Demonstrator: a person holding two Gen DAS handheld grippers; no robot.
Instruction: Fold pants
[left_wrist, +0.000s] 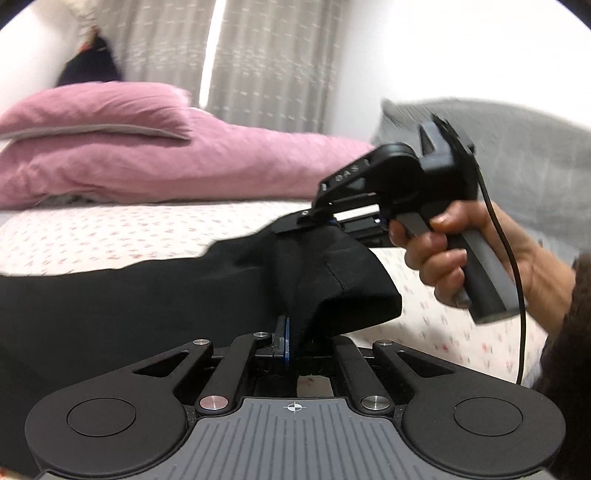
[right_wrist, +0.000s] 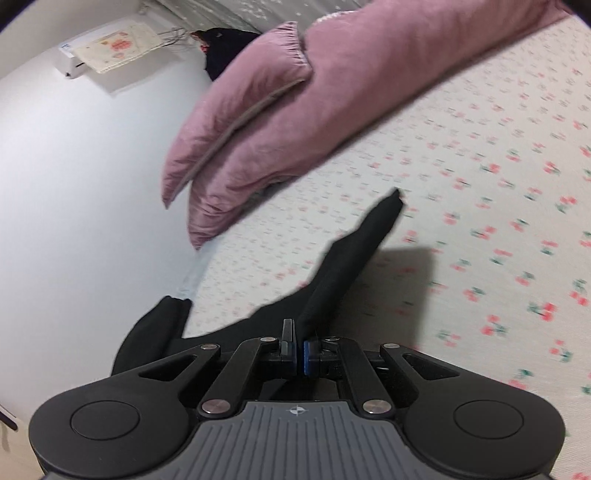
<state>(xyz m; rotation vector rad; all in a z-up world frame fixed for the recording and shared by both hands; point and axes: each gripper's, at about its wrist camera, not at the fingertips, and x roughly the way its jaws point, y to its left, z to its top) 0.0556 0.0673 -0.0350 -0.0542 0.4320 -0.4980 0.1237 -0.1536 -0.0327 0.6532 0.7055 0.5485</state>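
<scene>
Black pants lie across a bed with a cherry-print sheet. My left gripper is shut on a raised edge of the pants, whose cloth drapes over its fingers. In the left wrist view a hand holds my right gripper just beyond, also clamped on the lifted black cloth. In the right wrist view my right gripper is shut on the pants, a strip of which runs forward off the sheet.
Two pink pillows lie at the head of the bed, also seen as pink pillows in the right wrist view. A grey blanket sits at the right. Curtains and a white wall border the bed.
</scene>
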